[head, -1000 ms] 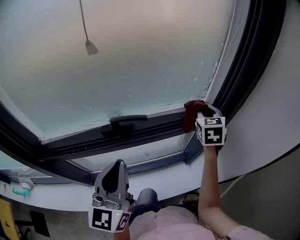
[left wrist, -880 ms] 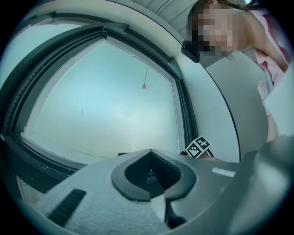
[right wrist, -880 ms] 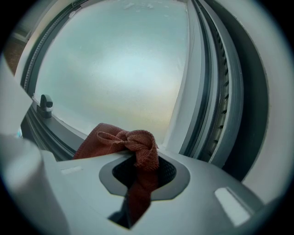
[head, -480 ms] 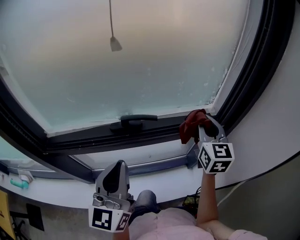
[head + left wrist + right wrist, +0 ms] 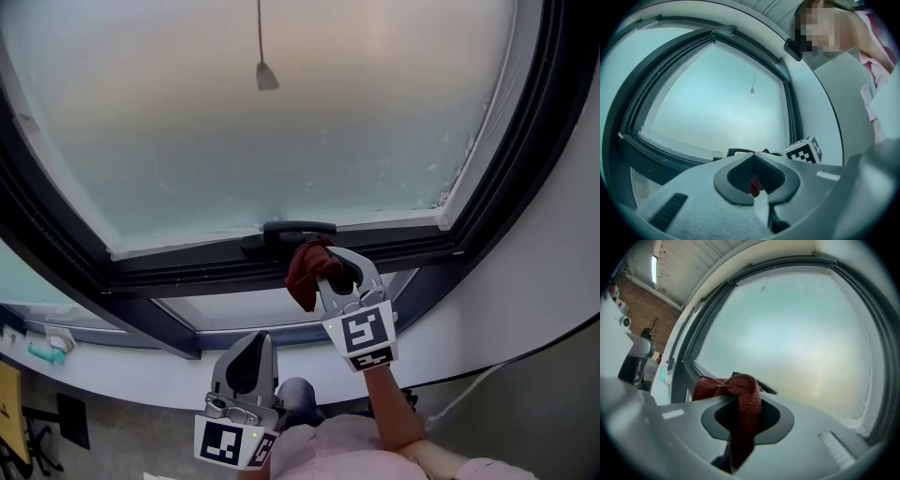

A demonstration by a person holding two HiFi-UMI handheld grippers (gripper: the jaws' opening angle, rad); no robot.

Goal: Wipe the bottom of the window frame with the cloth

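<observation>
Cloth [image 5: 304, 274] bunched, pinched in right claw [image 5: 328, 265]. Wad sits at frame [image 5: 187, 270] bottom, just under handle [image 5: 298, 230], about 6 o'clock of pane; touching or just off, can't tell. Left claw [image 5: 247, 349] pressed together, nothing in it, low and well apart from frame. To wipe well: press wad flat onto frame, slide steady toward 9 o'clock along groove. Firm pinch needed — hanging tail could snag handle and pull loose.
</observation>
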